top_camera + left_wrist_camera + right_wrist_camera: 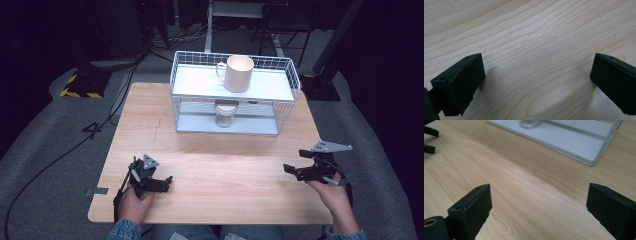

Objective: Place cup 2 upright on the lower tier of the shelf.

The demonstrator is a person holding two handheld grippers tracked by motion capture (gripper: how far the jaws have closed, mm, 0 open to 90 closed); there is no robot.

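Observation:
A white wire rack [283,80] with two shelves stands at the far middle of the wooden table [210,150]. A cream mug [238,73] sits upright on its top shelf. Under it, on the lower shelf, stands a small glass jar [225,114] with a white lid. My left gripper [154,175] rests low over the near left of the table, open, with bare wood between its jaws [537,75]. Over the near right, my right gripper [295,160] is open too, holding nothing [539,202]. The rack's lower shelf [574,142] and the jar's base [529,123] lie ahead of it.
A broad stretch of bare wood lies between the grippers and the rack. The left gripper's jaw tips [429,135] appear far off in the right gripper view. Dark floor with cables [60,155] and stands surrounds the table.

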